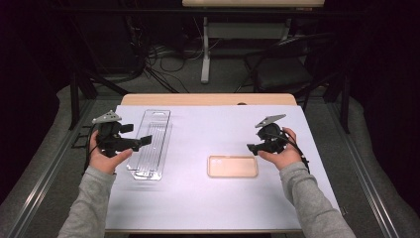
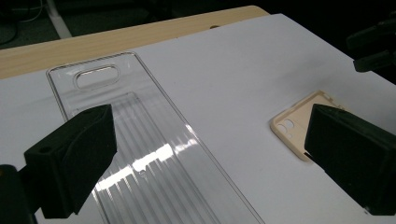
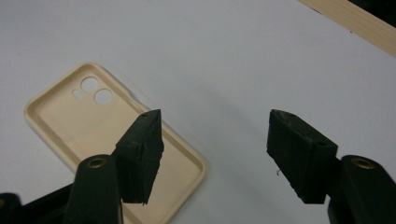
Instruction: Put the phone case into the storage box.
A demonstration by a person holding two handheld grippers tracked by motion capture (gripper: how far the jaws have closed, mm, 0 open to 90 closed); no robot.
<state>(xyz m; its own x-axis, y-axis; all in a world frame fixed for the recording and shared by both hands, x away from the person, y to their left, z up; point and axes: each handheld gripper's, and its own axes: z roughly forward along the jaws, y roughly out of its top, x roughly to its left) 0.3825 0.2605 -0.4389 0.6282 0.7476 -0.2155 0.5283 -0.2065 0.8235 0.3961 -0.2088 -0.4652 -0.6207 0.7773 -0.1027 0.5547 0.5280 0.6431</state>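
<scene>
A long clear plastic tray [image 1: 148, 144] [image 2: 140, 140] lies on the left part of the white table cover, its ribbed inside facing up. A beige phone case [image 1: 233, 166] [image 2: 292, 123] [image 3: 84, 121] lies flat and hollow side up, right of centre. My left gripper [image 1: 137, 135] [image 2: 210, 140] hovers open over the tray's left edge with nothing between its jaws. My right gripper [image 1: 253, 144] [image 3: 215, 140] is open just above the case's right end and holds nothing; its left jaw overlaps the case's edge in the right gripper view.
The white cover [image 1: 208, 198] spreads over a wooden table whose far edge [image 1: 208, 99] shows bare. Beyond it are a dark chair [image 1: 282, 69], a white table leg [image 1: 205, 54] and floor cables. Metal rails run along both sides.
</scene>
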